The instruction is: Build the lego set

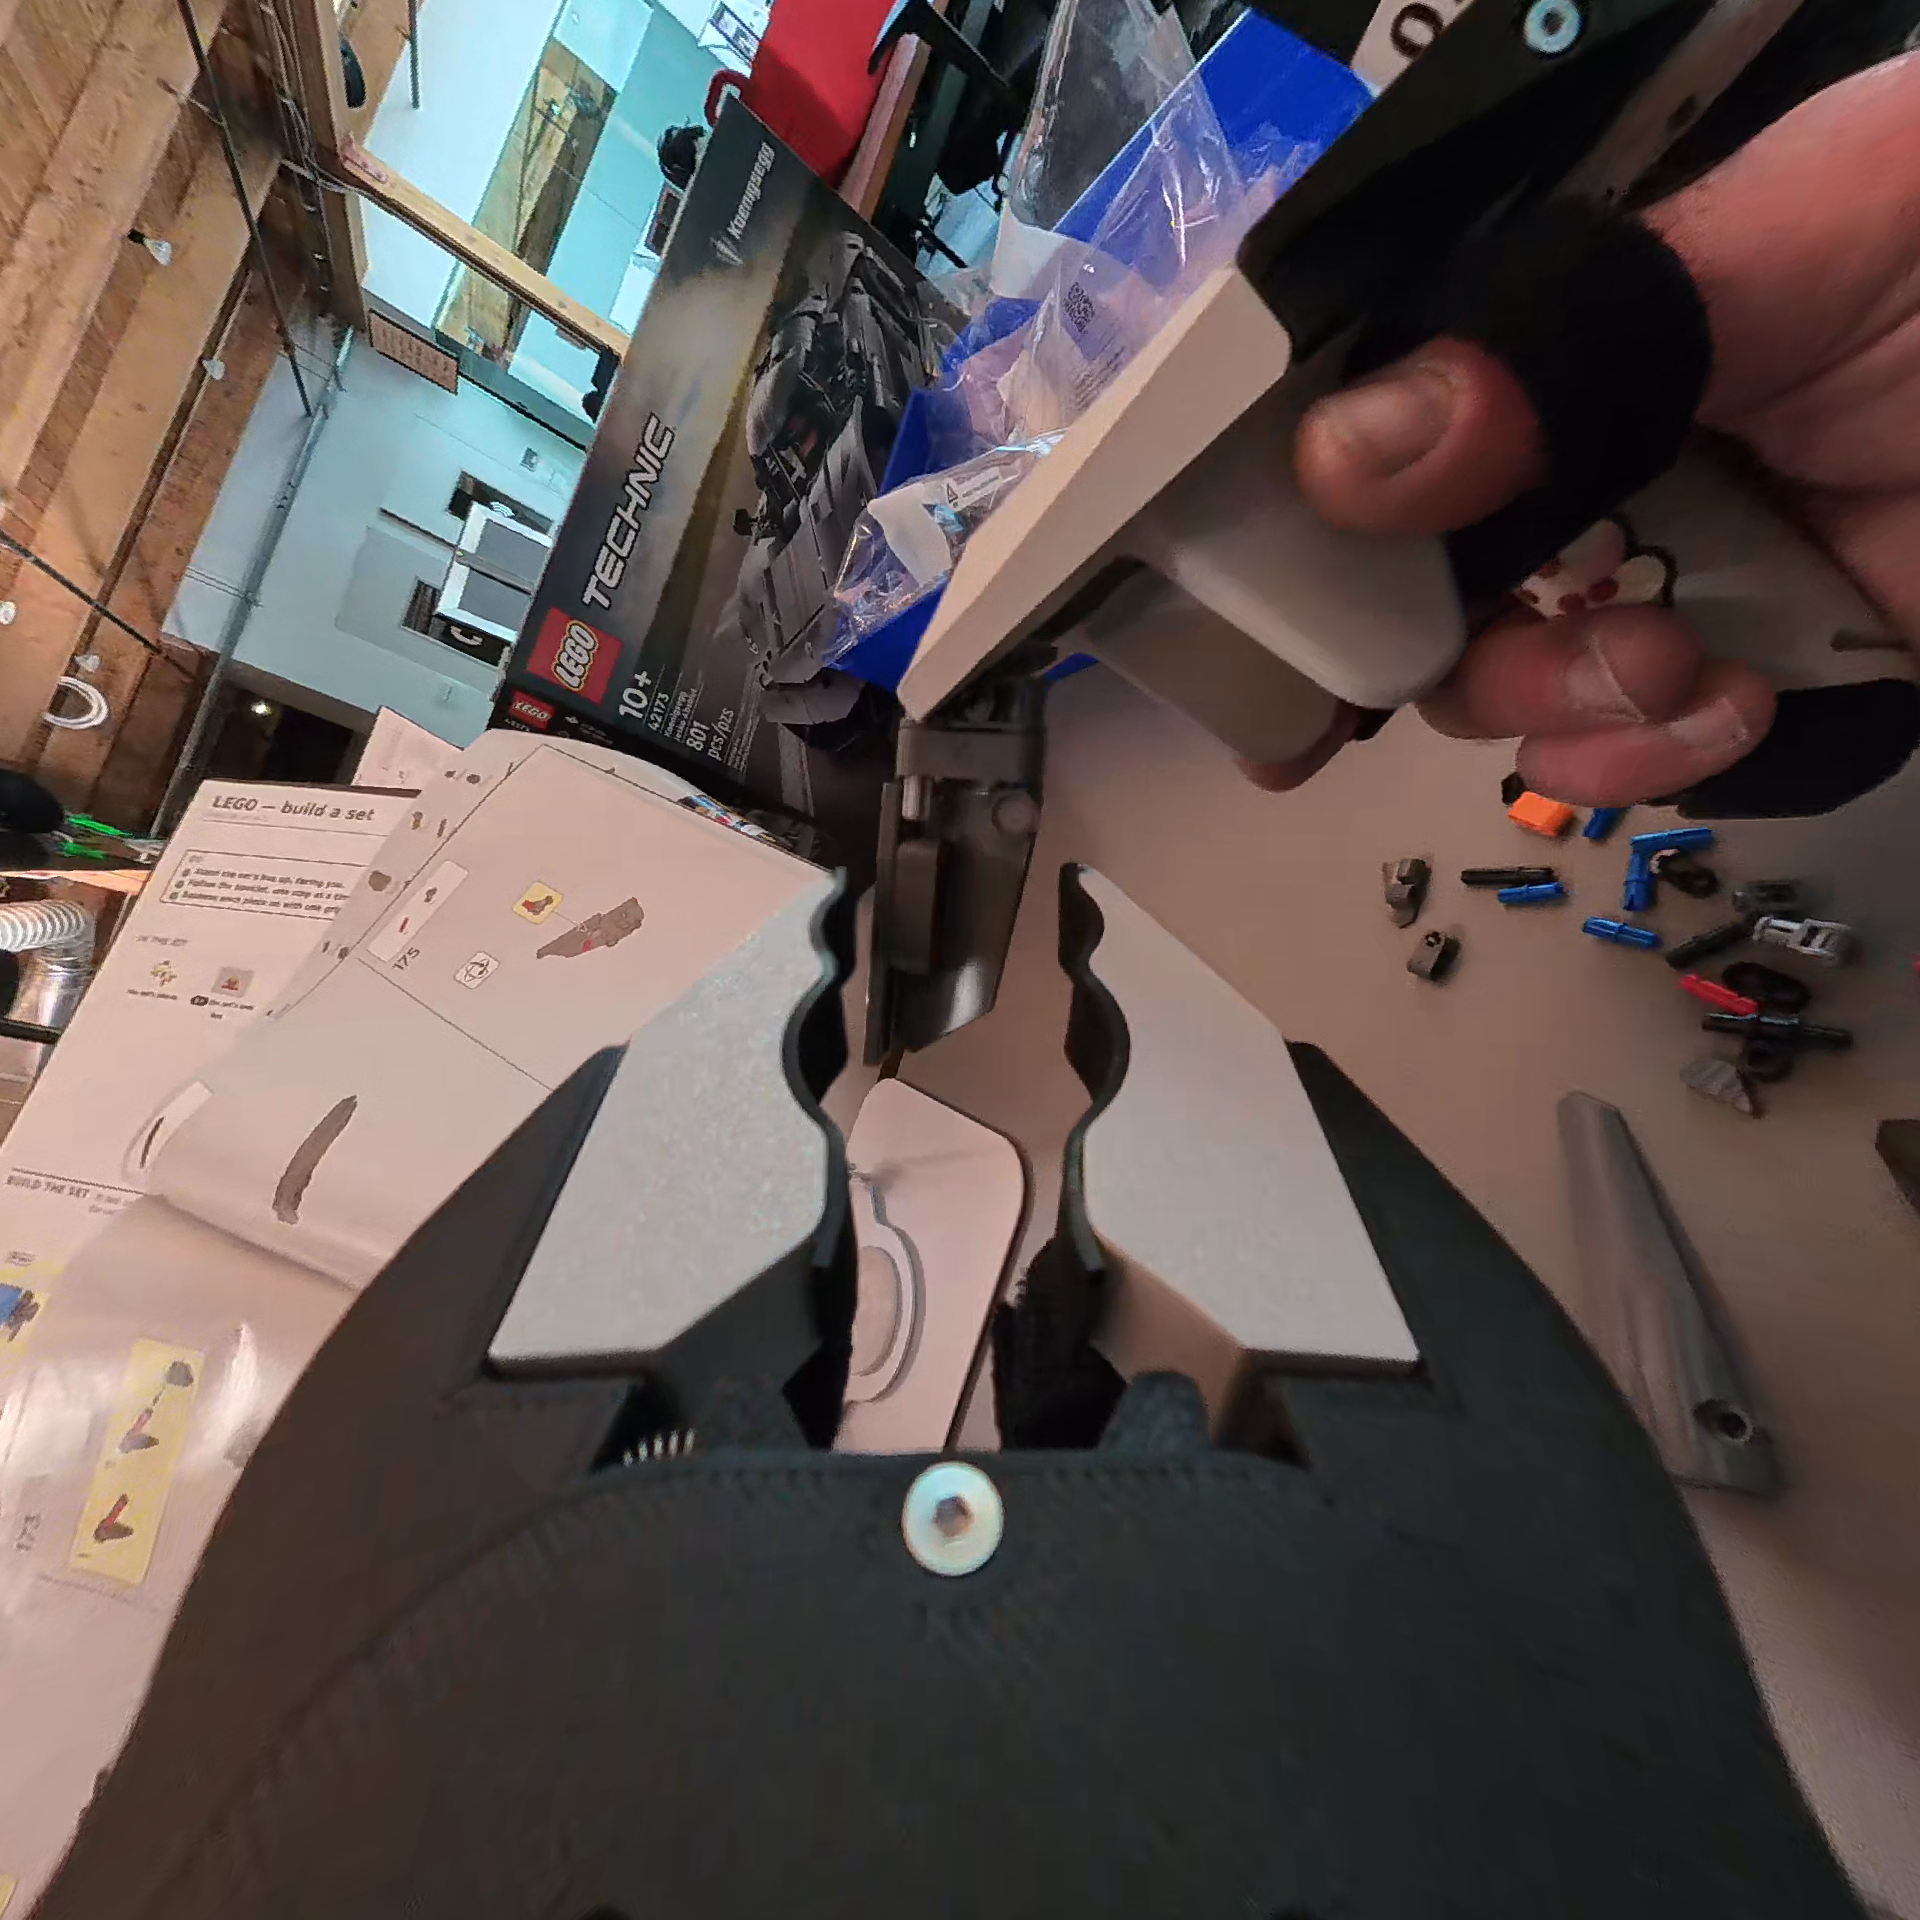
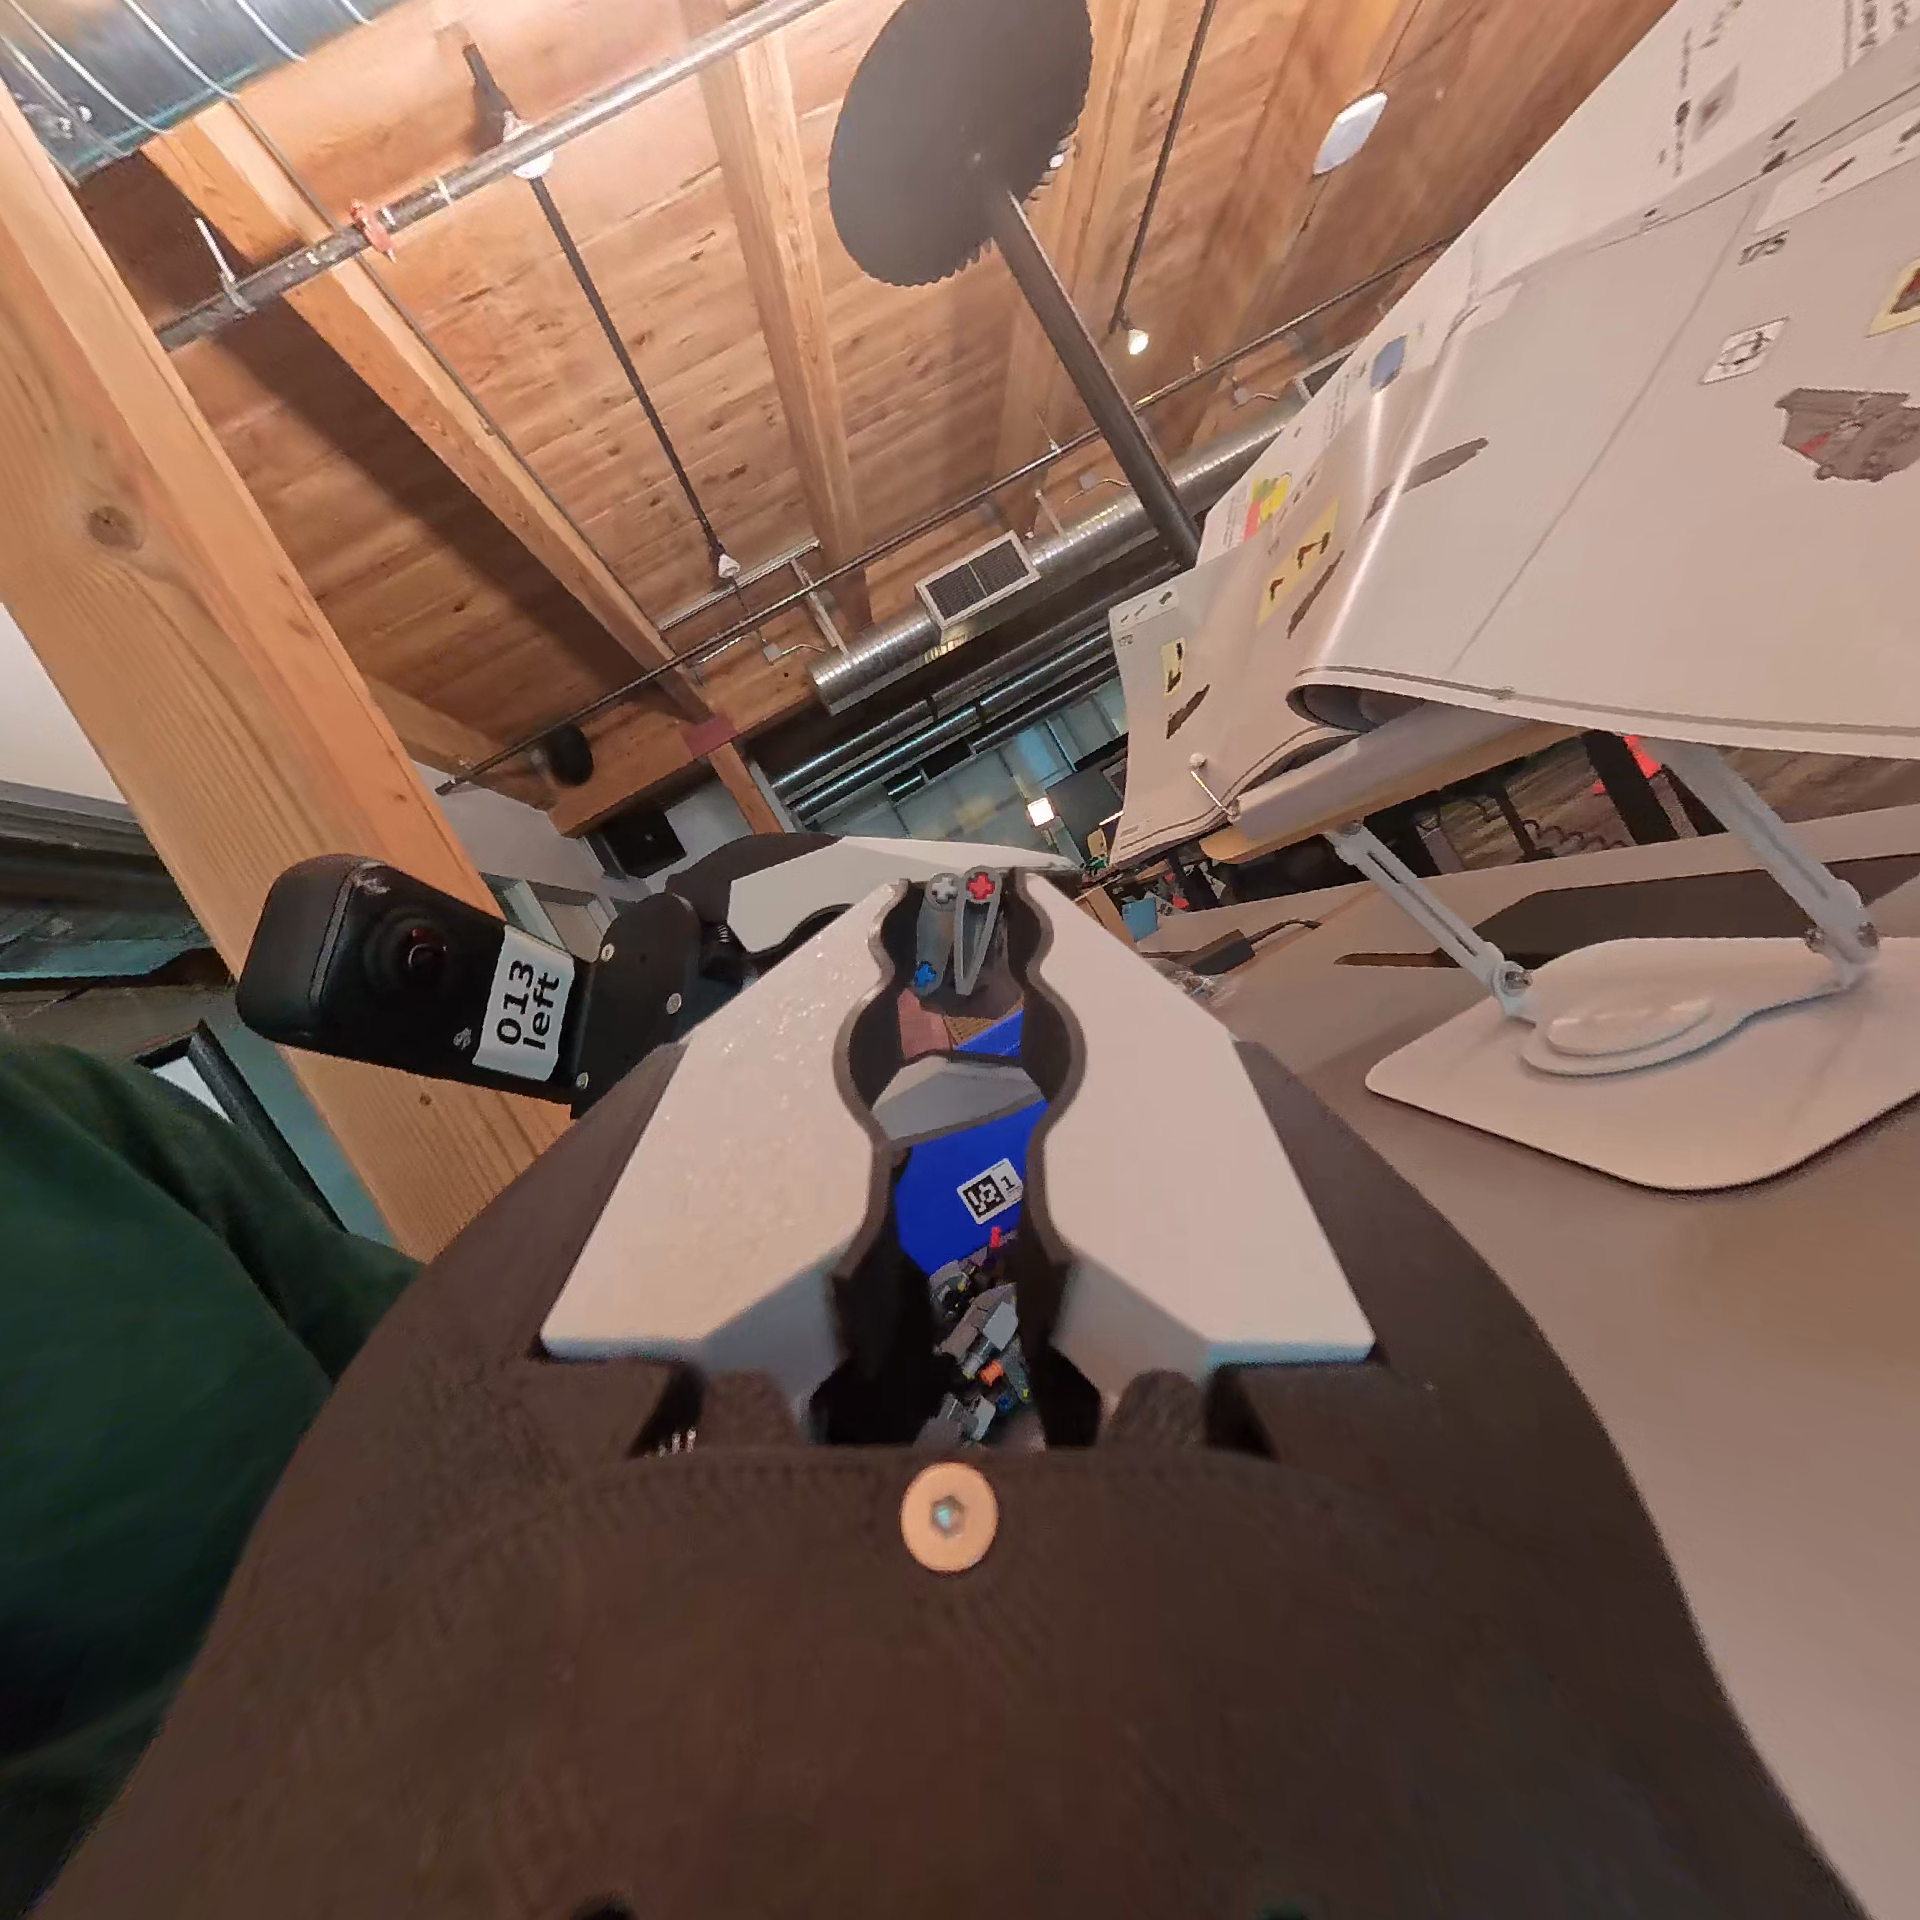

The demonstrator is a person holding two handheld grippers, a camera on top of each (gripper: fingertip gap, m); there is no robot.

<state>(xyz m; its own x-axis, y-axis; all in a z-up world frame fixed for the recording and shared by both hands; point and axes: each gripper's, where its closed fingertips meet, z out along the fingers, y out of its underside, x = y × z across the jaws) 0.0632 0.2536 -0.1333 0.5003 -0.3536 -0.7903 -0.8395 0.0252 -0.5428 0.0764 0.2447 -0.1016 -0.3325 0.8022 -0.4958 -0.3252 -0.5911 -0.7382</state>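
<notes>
My right gripper [image 2: 961,883] is shut on a dark grey lego assembly [image 2: 956,935] with grey, red and blue axle ends showing at its tips. In the left wrist view the right gripper [image 1: 971,701] comes in from the upper right in a gloved hand. It holds the assembly [image 1: 940,894] hanging down just beyond my left gripper [image 1: 956,888]. The left gripper is open and empty, with the assembly in line with its gap. The left gripper's camera body [image 2: 416,956] shows in the right wrist view.
An instruction booklet [image 1: 468,987] lies open on a white stand [image 2: 1662,1039]. The set's box [image 1: 727,499] and a blue bin [image 1: 1278,94] holding plastic bags stand behind. Loose small pieces [image 1: 1662,935] and a long grey panel [image 1: 1662,1299] lie on the table at right. Only a small space, under 4 cm, lies between the two pairs of fingers.
</notes>
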